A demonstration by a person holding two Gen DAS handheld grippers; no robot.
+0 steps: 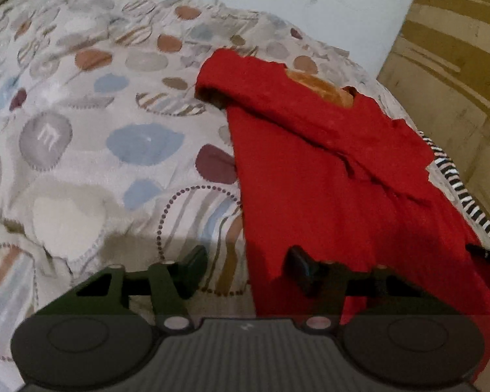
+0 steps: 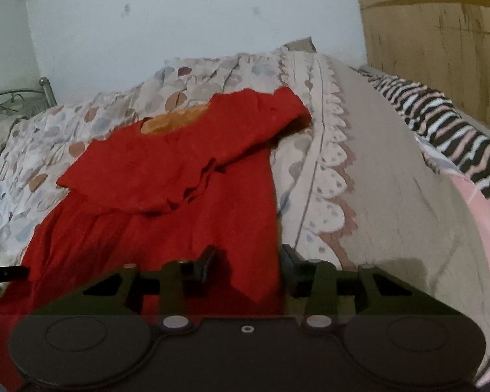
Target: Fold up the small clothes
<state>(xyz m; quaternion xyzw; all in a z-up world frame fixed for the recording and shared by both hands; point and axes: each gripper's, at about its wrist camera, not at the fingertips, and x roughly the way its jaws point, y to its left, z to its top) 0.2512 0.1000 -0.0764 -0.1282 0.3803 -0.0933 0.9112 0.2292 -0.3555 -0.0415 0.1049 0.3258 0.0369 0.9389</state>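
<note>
A small red dress [image 1: 326, 176] lies flat on the bed with its orange-lined neck [image 1: 323, 88] at the far end and its hem toward me. My left gripper [image 1: 248, 264] hovers over the hem's left corner. Its jaws stand apart: the right finger [image 1: 300, 264] is over the red cloth and the left one is over the bedspread. In the right wrist view the same red dress [image 2: 166, 196] shows, and my right gripper [image 2: 249, 264] straddles the hem's right edge. Red cloth lies in the gap, and the pads do not press on it.
A bedspread [image 1: 98, 130] printed with coloured ovals covers the bed. A black-and-white striped cloth [image 2: 447, 130] lies along the bed's right side, next to a wooden panel [image 2: 441, 32]. A white wall [image 2: 179, 16] stands behind, and a metal bed frame [image 2: 16, 101] at the far left.
</note>
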